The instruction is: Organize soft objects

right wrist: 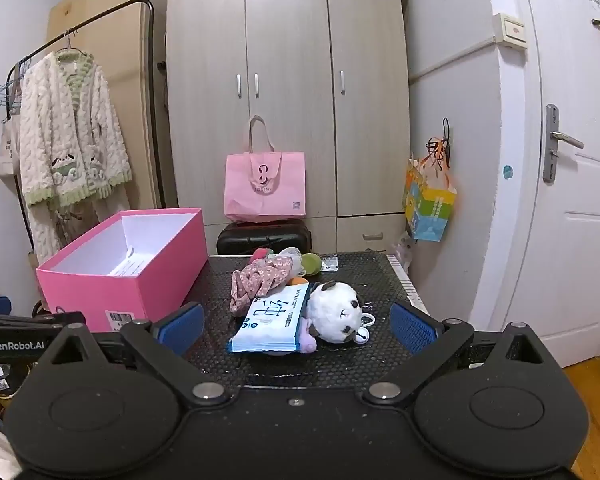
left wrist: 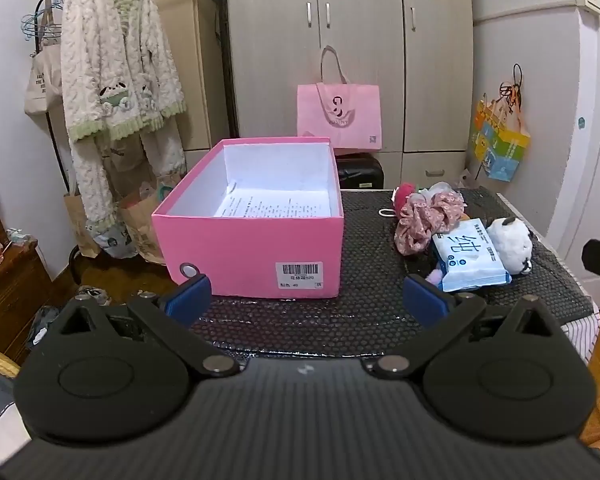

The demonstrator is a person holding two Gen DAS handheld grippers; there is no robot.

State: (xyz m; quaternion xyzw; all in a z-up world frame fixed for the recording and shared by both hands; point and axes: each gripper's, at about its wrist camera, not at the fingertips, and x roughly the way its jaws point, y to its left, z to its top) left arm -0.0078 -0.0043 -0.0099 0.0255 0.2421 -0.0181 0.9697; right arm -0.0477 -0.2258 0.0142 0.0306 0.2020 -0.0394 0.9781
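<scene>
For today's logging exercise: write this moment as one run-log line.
left gripper: jaws open, empty | right gripper: jaws open, empty | open pink cardboard box: paper only | white panda plush: on mat

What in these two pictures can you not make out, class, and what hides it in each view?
- Purple toy: mostly under the tissue pack and panda plush, right wrist view.
- Green and orange things: behind the floral cloth, right wrist view.
- Box label text: too small, left wrist view.
- Box floor near the front: hidden by its front wall, both views.
</scene>
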